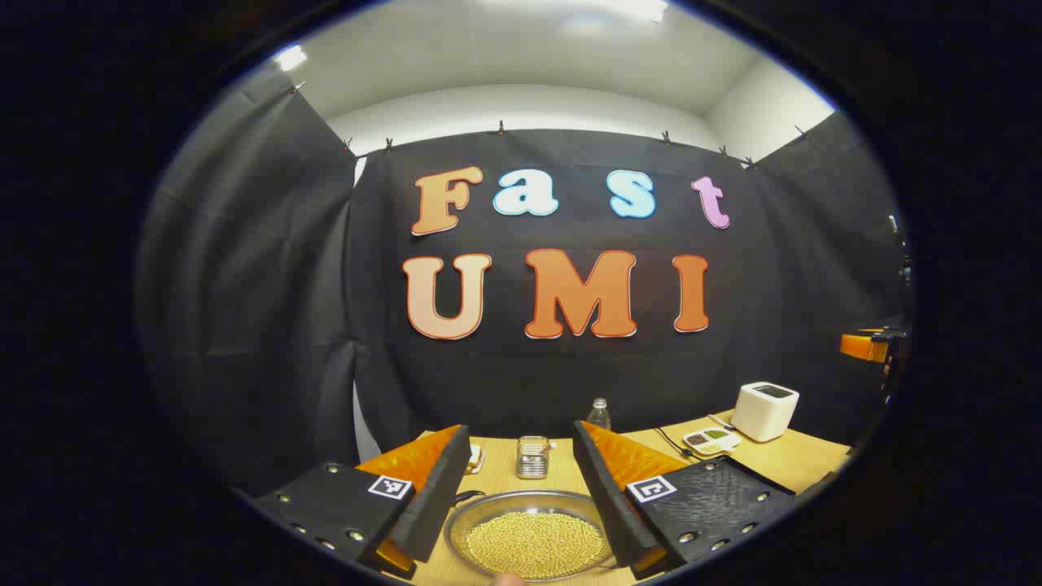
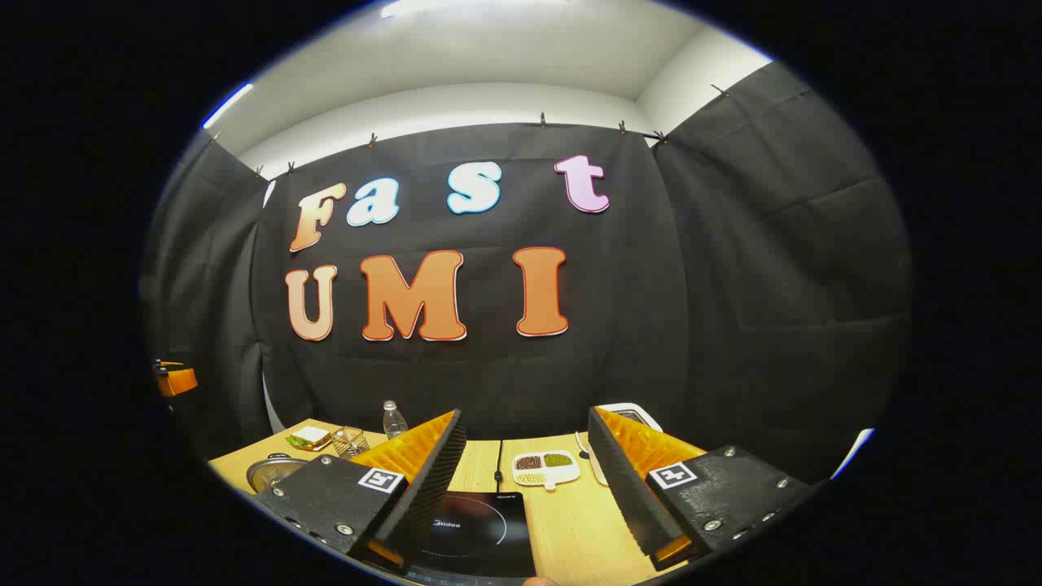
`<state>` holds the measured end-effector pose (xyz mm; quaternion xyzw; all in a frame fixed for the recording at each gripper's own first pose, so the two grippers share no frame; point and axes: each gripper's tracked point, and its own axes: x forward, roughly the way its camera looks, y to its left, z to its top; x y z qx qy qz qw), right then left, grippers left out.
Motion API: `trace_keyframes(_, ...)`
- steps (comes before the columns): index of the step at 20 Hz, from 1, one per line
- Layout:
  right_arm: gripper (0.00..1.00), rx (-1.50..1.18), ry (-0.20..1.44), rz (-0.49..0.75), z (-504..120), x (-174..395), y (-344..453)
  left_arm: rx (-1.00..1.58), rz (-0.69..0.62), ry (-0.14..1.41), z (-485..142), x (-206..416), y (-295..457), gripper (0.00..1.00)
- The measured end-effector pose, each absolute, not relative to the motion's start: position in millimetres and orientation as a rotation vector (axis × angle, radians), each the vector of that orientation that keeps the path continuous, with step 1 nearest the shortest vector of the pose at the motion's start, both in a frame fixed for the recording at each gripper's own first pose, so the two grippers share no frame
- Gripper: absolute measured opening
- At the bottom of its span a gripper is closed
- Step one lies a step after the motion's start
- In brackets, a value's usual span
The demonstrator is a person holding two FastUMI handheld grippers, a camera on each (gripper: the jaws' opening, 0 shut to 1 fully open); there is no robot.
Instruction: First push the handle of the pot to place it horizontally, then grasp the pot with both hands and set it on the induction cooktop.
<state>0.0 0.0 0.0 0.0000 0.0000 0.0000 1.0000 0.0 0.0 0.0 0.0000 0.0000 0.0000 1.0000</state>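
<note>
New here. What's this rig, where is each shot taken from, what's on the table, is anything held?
No robot arm: a person holds a two-finger gripper in each hand, with a fisheye camera on each looking along its fingers.

Left gripper view: the left gripper is open and holds nothing. Between its fingers sits the pot, full of yellow beans, on a wooden table. Behind it are a mesh holder, a bottle, a sectioned dish and a white box.

Right gripper view: the right gripper, also open and empty, looks down at the black cooktop.
</note>
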Motion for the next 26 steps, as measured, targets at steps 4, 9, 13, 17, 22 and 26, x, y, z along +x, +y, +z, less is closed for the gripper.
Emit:
trace_keyframes(4, 0.94, 0.004, 0.003, 0.015, -0.6, -1.3, 5.1, -0.039, 0.006, -0.008, 2.4, -1.8, 3.5, 0.80)
trace_keyframes(9, 0.94, -0.002, -0.002, 0.024, 0.2, -1.6, 9.4, -0.026, 0.010, -0.004, -1.0, -3.8, 6.2, 0.80)
trace_keyframes(13, 0.94, -0.002, 0.000, 0.029, -1.3, -1.9, 10.6, -0.032, 0.011, 0.001, -3.1, -3.6, 6.7, 0.81)
trace_keyframes(17, 0.94, -0.001, -0.002, 0.023, 0.1, -2.8, 8.3, -0.030, 0.009, 0.003, -4.4, -3.7, 6.0, 0.80)
trace_keyframes(22, 0.94, 0.005, -0.015, 0.032, 3.5, -3.9, 10.4, -0.019, -0.025, -0.005, -2.0, -6.2, -3.6, 0.81)
trace_keyframes(26, 0.94, 0.005, -0.001, 0.037, -0.1, -3.9, 10.8, -0.007, -0.028, 0.004, -6.6, -5.9, -1.1, 0.73)
